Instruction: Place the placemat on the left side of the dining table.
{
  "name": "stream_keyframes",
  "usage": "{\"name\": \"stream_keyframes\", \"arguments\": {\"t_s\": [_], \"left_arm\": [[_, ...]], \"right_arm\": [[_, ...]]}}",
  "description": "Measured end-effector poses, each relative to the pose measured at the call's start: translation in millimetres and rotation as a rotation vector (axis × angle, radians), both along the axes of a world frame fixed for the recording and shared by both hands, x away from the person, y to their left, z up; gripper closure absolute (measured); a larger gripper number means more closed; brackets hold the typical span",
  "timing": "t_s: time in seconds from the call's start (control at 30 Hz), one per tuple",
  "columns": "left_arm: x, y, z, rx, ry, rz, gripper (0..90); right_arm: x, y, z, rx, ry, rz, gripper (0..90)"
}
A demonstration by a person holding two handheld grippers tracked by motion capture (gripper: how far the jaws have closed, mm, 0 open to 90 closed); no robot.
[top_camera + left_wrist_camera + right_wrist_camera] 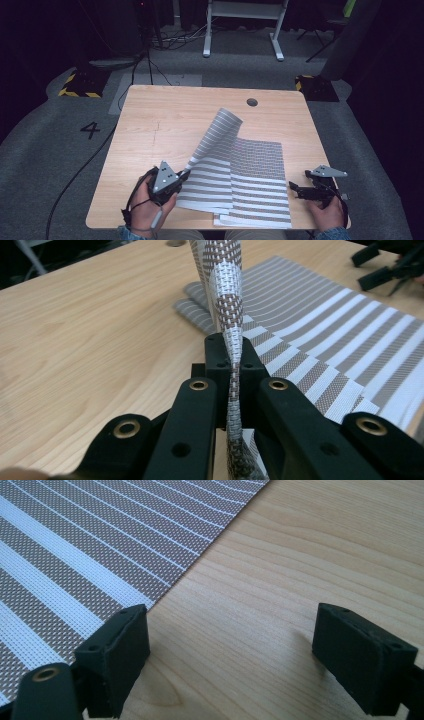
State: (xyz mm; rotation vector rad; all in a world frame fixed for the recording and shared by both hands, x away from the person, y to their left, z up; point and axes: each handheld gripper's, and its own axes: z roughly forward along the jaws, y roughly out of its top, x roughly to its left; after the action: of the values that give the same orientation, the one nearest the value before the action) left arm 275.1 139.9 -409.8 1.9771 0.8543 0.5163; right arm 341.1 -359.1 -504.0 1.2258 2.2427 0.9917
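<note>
Two hands reach in from the near edge of one light wooden table (165,120), each holding one black two-jaw gripper. At the near left, the left gripper (181,176) has its jaws closed tight on the edge of a brown-and-white striped woven placemat (220,135), lifting that side so the mat curls up and over toward the middle of the table. In the left gripper view, the pinched mat (231,315) rises on edge from between the closed jaws of the left gripper (233,365).

A second striped woven placemat (262,175) lies flat on the table beneath and to the right of the lifted one, its near edge close to the table's front edge. Whether the two are separate mats or one folded piece cannot be told for certain.

At the near right, the right gripper (300,187) rests just beside the flat mat's right edge. In the right gripper view, its jaws stand wide apart over bare wood, holding nothing, one jaw next to the mat's edge (75,555).

One round hole (252,102) sits near the table's far edge.
</note>
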Motion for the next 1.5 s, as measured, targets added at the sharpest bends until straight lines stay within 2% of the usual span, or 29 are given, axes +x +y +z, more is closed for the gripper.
{"name": "stream_keyframes", "arguments": {"t_s": [0.07,0.17,0.2,0.23,0.37,0.43,0.57,0.7,0.8,0.9,0.97,1.0,1.03,1.07,1.1,1.13,1.17,1.23,1.37,1.5], "left_arm": [[-0.1,17.1,0.8,-0.003,-0.003,0.035,88.1],[0.4,27.5,0.4,-0.009,0.003,0.054,88.1],[0.9,37.3,-0.6,-0.008,0.008,0.073,88.1],[0.9,37.3,-0.6,-0.008,0.008,0.073,88.0],[3.0,57.1,-4.2,-0.001,0.024,0.104,88.1],[4.4,62.9,-6.6,-0.012,0.036,0.111,88.1],[8.6,69.6,-12.5,-0.016,0.057,0.117,88.0],[19.1,74.5,-26.8,-0.027,0.082,0.106,88.0],[28.3,74.7,-37.8,-0.02,0.102,0.103,87.9],[36.2,73.3,-42.0,-0.014,0.098,0.1,87.3],[45.0,72.8,-47.5,-0.018,0.065,0.112,83.4],[48.3,73.1,-49.6,-0.026,0.036,0.144,74.8],[48.3,73.1,-49.6,-0.026,0.036,0.144,63.0],[51.6,73.9,-51.3,-0.017,0.006,0.189,51.3],[54.5,74.9,-53.2,-0.01,-0.012,0.22,51.3],[57.7,75.8,-56.1,-0.004,-0.023,0.262,44.6],[58.9,76.3,-57.2,0.003,-0.026,0.273,39.1],[60.1,75.9,-57.7,0.005,-0.02,0.273,39.2],[58.4,70.2,-51.9,-0.014,-0.025,0.241,39.2],[50.7,62.7,-39.8,-0.014,-0.034,0.206,38.5]], "right_arm": [[0.0,0.0,0.0,0.001,0.0,0.0,15.3],[0.0,-0.1,0.0,-0.001,0.0,0.001,15.3],[-0.1,0.2,0.1,0.003,0.001,-0.002,15.3],[-0.1,0.2,0.1,0.003,0.001,-0.002,15.3],[-0.1,0.2,0.0,0.003,0.001,-0.002,15.3],[-0.1,0.1,0.1,0.002,0.001,-0.001,15.3],[-0.1,0.1,0.1,0.003,0.001,-0.002,15.3],[-0.3,0.3,0.1,0.003,0.002,-0.002,15.4],[-0.4,0.3,0.1,0.003,0.001,-0.001,15.6],[-0.4,0.2,0.1,0.002,0.0,0.0,15.6],[-0.5,0.3,0.1,0.001,-0.001,0.0,15.7],[-0.6,0.4,0.1,0.001,-0.001,0.0,15.8],[-0.6,0.2,0.2,-0.001,-0.001,0.002,15.8],[-0.6,0.2,0.2,-0.001,-0.001,0.002,15.8],[-0.6,0.2,0.2,0.0,-0.001,0.002,15.8],[-0.6,0.4,0.1,0.0,-0.001,0.0,15.8],[-0.6,0.3,0.1,0.0,-0.001,0.002,15.8],[-0.6,0.3,0.2,-0.001,-0.001,0.002,15.8],[-0.6,0.4,0.2,0.0,-0.001,0.0,15.8],[-0.6,0.3,0.2,0.0,-0.001,0.001,15.8]]}}
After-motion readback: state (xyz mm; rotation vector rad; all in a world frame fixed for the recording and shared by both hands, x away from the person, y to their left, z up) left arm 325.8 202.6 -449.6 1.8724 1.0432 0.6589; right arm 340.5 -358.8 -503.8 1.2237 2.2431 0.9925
